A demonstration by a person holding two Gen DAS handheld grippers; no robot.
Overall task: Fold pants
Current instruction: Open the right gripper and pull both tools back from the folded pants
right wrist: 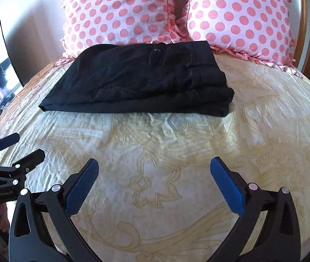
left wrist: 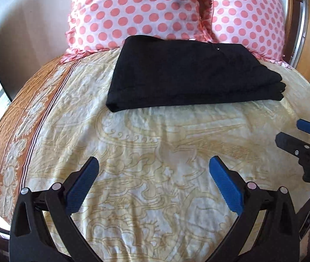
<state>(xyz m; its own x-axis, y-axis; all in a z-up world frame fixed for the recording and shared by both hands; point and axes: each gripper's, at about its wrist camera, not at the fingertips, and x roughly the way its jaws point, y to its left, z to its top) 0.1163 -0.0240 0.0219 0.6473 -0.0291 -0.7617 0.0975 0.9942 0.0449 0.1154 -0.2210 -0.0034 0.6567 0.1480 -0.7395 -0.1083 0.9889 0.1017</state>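
Both tools hang above the bed with nothing between their blue pads: the left tool [left wrist: 154, 163] has its two black fingers spread wide, and the right tool [right wrist: 154, 164] is spread wide in the same way. Ahead of both tools, well apart from the fingertips, lies the black fabric pants [left wrist: 190, 72], folded into a flat rectangular stack of several layers on the cream bedsheet with a golden floral pattern [left wrist: 155, 144]. In the right wrist view a button and a belt loop show on the top layer of the pants [right wrist: 137, 78]. The far edge of the stack touches the two white pillows with pink dots and pink ruffled edges [left wrist: 137, 11], which stand beyond it. An orange patterned border of the bedsheet [left wrist: 13, 131] runs to the left of the left tool. Each tool shows at the side of the other's view, near it.
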